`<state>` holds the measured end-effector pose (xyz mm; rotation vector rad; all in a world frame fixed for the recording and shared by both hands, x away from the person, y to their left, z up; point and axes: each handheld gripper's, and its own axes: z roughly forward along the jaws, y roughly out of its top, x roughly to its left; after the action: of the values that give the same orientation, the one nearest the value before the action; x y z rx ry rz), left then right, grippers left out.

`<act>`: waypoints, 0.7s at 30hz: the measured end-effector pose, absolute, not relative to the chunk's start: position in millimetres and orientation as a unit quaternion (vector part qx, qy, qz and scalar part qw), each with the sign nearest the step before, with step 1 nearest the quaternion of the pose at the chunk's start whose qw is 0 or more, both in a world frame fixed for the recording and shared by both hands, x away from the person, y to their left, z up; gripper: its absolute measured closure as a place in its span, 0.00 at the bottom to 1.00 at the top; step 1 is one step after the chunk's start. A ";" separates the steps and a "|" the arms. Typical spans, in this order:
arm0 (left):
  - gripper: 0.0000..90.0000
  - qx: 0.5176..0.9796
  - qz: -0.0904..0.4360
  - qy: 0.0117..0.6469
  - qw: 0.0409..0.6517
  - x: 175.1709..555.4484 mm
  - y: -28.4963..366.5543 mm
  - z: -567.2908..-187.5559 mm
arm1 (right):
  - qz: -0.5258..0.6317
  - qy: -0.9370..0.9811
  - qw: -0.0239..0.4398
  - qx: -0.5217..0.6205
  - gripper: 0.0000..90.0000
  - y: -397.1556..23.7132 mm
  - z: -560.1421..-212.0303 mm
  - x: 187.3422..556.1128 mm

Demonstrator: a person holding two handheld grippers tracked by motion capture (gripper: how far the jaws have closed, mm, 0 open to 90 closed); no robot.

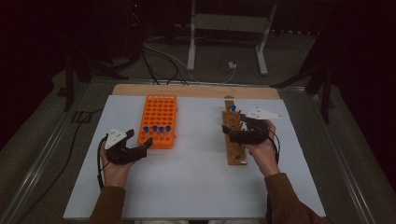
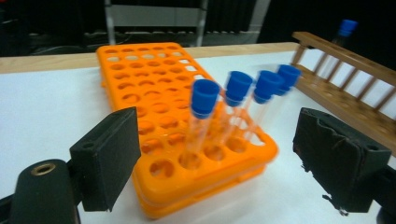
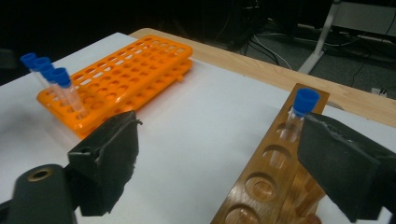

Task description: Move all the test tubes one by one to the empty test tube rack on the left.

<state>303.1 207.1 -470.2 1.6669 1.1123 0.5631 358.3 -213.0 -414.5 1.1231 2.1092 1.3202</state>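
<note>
An orange tube rack (image 1: 159,119) lies at the left middle of the white board, with several blue-capped tubes (image 1: 156,129) standing in a row near its front end. My left gripper (image 1: 139,138) is open just in front of that rack; in the left gripper view the tubes (image 2: 204,98) stand beyond the gap between its pads, untouched. A wooden rack (image 1: 233,140) lies at the right, holding one blue-capped tube (image 1: 232,108) at its far end. My right gripper (image 1: 235,127) is open over the wooden rack (image 3: 261,186), with the single tube (image 3: 303,105) just ahead of its right pad.
The white board (image 1: 196,182) lies on a wooden table whose far edge (image 1: 196,90) shows behind it. Beyond are a dark floor, cables and a white stand's legs (image 1: 191,56). Most holes of the orange rack (image 2: 140,84) hold nothing.
</note>
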 end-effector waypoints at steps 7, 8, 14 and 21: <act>0.01 0.693 0.234 0.463 0.501 298.1 206.3 -468.7 | 0.472 0.752 0.212 0.409 0.16 -212.4 -409.6 375.9; 0.01 0.692 0.234 0.464 0.501 298.0 206.2 -469.2 | 0.471 0.751 0.214 0.411 0.16 -212.4 -409.3 378.5; 0.01 0.693 0.238 0.469 0.494 297.0 205.9 -471.2 | 0.462 0.747 0.224 0.423 0.18 -214.1 -414.5 394.0; 0.01 0.690 0.239 0.475 0.491 297.2 204.9 -472.5 | 0.436 0.752 0.228 0.438 0.25 -215.3 -432.1 410.2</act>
<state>297.2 204.9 -472.5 1.6768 1.1535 0.5799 410.2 -215.3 -432.1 1.2073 2.0708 1.1999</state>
